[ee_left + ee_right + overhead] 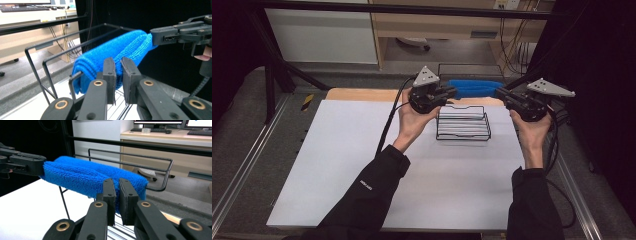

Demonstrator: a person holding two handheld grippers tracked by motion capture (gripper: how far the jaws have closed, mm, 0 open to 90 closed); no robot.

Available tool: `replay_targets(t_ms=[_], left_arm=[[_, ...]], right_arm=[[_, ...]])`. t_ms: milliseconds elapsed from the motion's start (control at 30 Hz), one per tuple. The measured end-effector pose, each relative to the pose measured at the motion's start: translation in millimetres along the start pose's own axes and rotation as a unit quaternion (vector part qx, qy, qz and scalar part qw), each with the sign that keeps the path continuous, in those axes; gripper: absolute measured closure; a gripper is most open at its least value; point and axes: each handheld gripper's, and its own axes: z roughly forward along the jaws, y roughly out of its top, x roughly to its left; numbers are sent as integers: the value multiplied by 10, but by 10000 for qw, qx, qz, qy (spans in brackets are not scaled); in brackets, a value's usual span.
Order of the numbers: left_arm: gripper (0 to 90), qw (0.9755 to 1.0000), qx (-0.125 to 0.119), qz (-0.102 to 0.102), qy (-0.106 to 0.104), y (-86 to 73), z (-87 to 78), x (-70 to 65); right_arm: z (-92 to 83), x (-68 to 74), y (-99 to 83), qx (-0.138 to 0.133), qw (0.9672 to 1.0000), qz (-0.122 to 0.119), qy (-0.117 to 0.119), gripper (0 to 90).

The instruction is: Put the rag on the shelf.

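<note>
A folded blue towel (474, 88) hangs stretched between my two grippers above the back of a black wire rack (463, 122). My left gripper (452, 91) pinches the towel's left end. In the left gripper view its jaws (118, 67) stand nearly together on the towel's (110, 53) near edge, and the right gripper (160, 37) grips the far end. My right gripper (501, 94) holds the right end. In the right gripper view its jaws (117, 188) clamp the towel (82, 176), just over the rack's top rail (167, 173).
The rack stands near the back of a white table sheet (362, 165), which has a wooden strip (357, 94) behind it. A black frame bar (412, 9) crosses overhead. Cables trail from both grippers. A wooden desk (175, 140) stands beyond the table.
</note>
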Motion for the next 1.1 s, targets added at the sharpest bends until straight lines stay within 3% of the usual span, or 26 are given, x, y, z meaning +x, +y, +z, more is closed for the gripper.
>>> replay_targets(t_ms=[167,400,500,667,833,1100], left_arm=[[784,10000,-5,13,-43,37,-67,0],[765,9999,-149,-56,-32,265,-191,24],[821,9998,72,-156,-116,298,-143,34],[898,9977,614,-146,-249,178,1,23],[900,9965,800,-101,-231,75,71,38],[900,9958,903,57,-106,-38,165,20]], right_arm=[[2,-10,-46,16,10000,-33,64,845],[-1,-16,-78,9,9999,-126,112,844],[-1,-18,-92,2,9998,-145,132,842],[8,-28,-117,4,9997,-179,166,830],[10,-36,-126,30,9994,-261,207,808],[-61,-4,-41,-66,9995,-176,235,670]])
